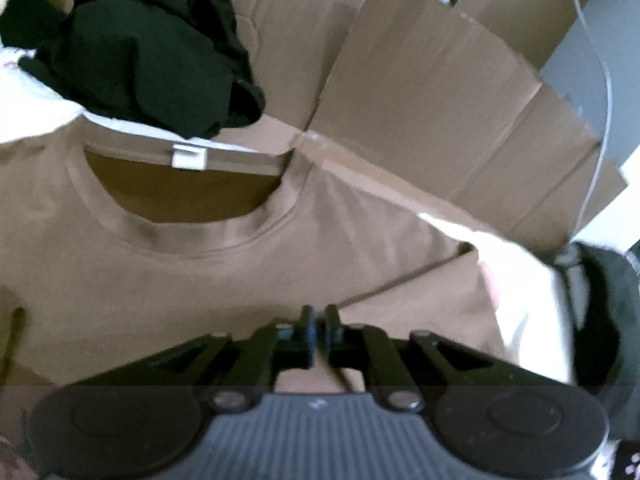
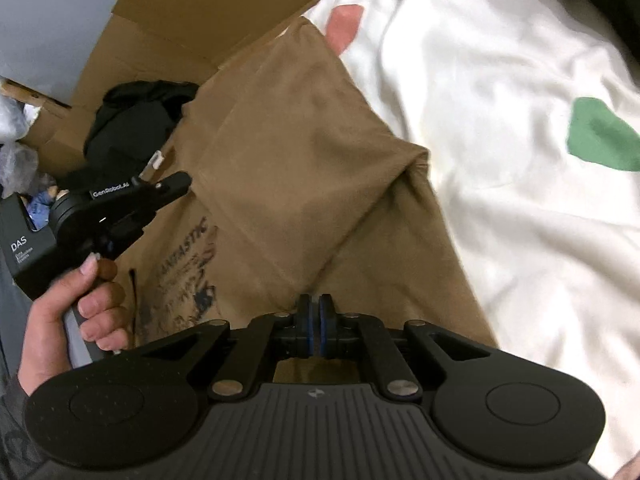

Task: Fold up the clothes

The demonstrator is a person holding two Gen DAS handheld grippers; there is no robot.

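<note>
The brown cotton T-shirt [image 1: 200, 272] lies on the white bedsheet [image 2: 500, 120], collar away from both grippers. Left gripper [image 1: 319, 330] and right gripper [image 2: 316, 326] fingers are clenched, seemingly empty, just above its near side.

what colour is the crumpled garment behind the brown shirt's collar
Black garment; clearest in the left wrist view.

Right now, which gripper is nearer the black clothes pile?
Left. The left gripper sits just below the black clothes pile, over the brown t-shirt near its collar. The right gripper is further back, over the shirt's lower part.
</note>
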